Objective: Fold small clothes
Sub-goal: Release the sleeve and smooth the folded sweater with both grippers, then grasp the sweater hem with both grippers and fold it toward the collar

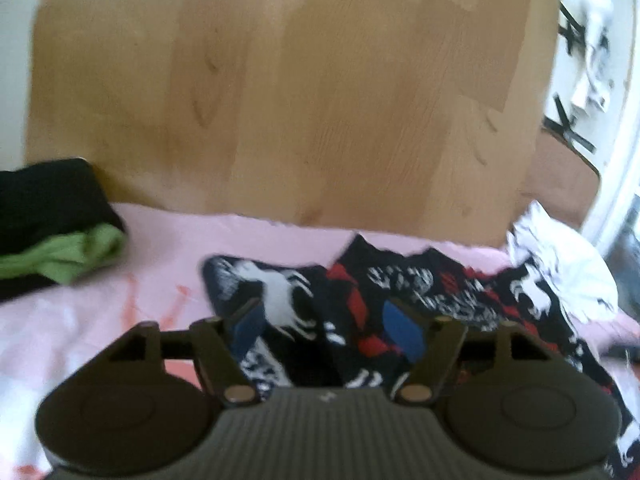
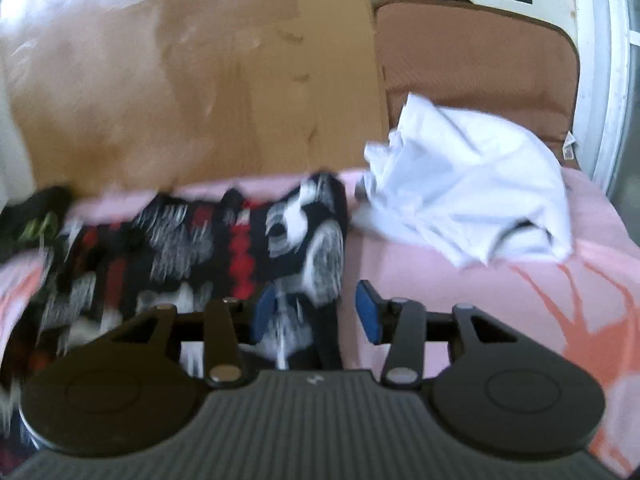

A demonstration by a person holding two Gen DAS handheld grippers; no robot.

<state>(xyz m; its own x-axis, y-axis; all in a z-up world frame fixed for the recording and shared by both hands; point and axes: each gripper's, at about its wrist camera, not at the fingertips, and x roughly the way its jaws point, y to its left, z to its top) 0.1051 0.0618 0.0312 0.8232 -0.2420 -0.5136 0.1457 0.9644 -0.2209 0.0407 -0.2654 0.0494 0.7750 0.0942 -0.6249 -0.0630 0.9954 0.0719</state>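
A dark garment with a white and red print [image 1: 360, 304] lies spread on the pink cloth [image 1: 152, 264]. My left gripper [image 1: 326, 326] is open, its blue pads [image 1: 402, 330] just above the garment's near part. In the right wrist view the same garment [image 2: 224, 248] is blurred; my right gripper [image 2: 316, 312] is open over its right edge, the left pad on the fabric side and the right pad over pink cloth. A crumpled white garment [image 2: 472, 192] lies to the right, also showing in the left wrist view [image 1: 560, 272].
A folded black and green pile [image 1: 56, 232] sits at the left on the pink cloth. Beyond the cloth's far edge is wooden floor [image 1: 300, 92]. A brown chair seat [image 2: 472, 56] stands past the white garment at the right.
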